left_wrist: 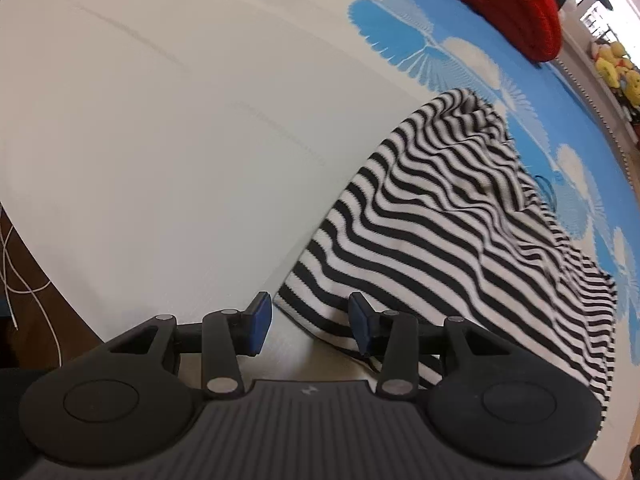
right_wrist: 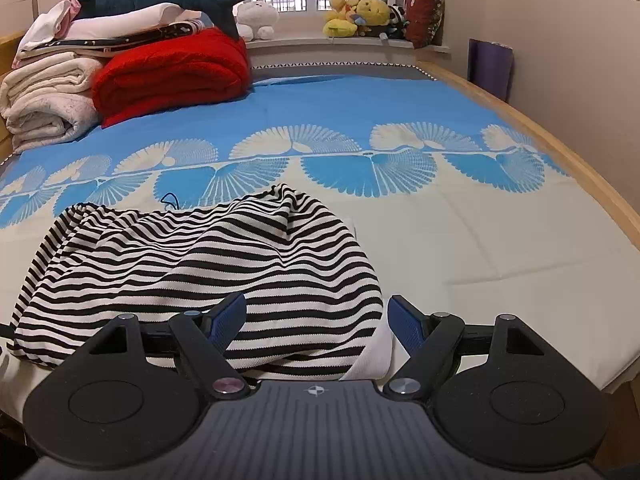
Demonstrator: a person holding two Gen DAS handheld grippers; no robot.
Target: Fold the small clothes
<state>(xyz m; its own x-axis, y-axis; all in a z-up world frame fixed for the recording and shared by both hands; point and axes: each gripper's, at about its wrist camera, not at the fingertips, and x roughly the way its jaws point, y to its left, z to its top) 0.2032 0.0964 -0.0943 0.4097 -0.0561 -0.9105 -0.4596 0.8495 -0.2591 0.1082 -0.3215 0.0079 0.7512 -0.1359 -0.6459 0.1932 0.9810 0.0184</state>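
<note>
A black-and-white striped garment (right_wrist: 224,264) lies rumpled on the bed's white and blue sheet (right_wrist: 500,240). It also shows in the left wrist view (left_wrist: 460,232), at the right. My left gripper (left_wrist: 310,326) is open, and the garment's near corner lies between its blue fingers. My right gripper (right_wrist: 318,326) is open, low over the garment's near hem, with the cloth's lower right edge between its fingers. Neither gripper holds anything.
A red folded blanket (right_wrist: 172,68) and a stack of white towels (right_wrist: 44,96) sit at the bed's far left. Plush toys (right_wrist: 360,16) line the windowsill. The wooden bed frame (right_wrist: 560,140) runs along the right. A white cable (left_wrist: 16,264) hangs off the bed's left edge.
</note>
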